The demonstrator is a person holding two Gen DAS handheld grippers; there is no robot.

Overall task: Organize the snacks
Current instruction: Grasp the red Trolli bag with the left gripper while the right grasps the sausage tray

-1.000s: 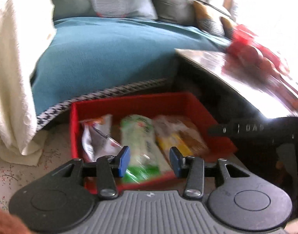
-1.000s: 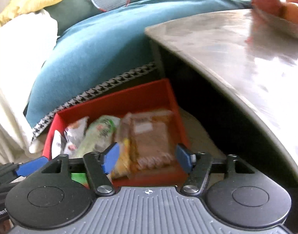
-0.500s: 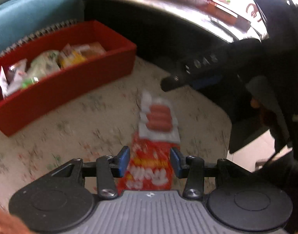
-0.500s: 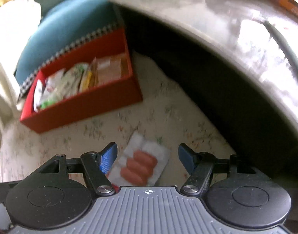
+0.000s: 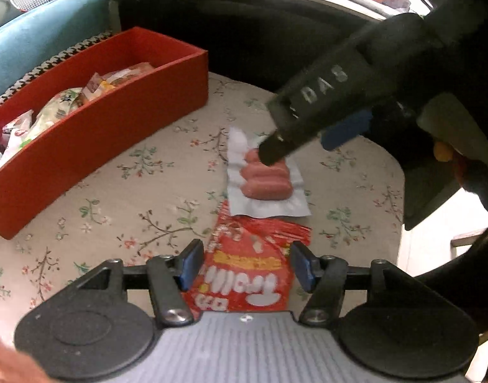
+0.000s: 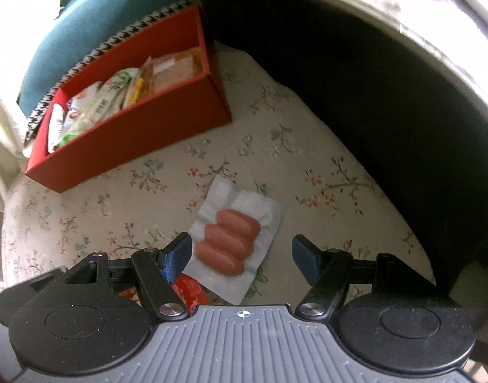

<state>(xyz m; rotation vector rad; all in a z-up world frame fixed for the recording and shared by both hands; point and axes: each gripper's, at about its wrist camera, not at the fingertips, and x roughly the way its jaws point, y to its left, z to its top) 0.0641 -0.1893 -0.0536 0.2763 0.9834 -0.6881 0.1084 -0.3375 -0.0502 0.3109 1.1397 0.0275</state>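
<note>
Jaws on my left gripper (image 5: pixel 246 265) have just been opening and now straddle the red snack bag (image 5: pixel 247 274) ungripped; right gripper (image 6: pixel 241 253) gapes over the sausage pack (image 6: pixel 232 239). Both came from the red box (image 6: pixel 148 134) to the floral cushion (image 5: pixel 132 198).

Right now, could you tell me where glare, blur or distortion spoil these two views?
Left wrist view: the fisheye bends the red box; window light washes out the lower right; the right gripper looms dark. Right wrist view: glare whitens the tabletop; the sausage pack is sharp.
</note>
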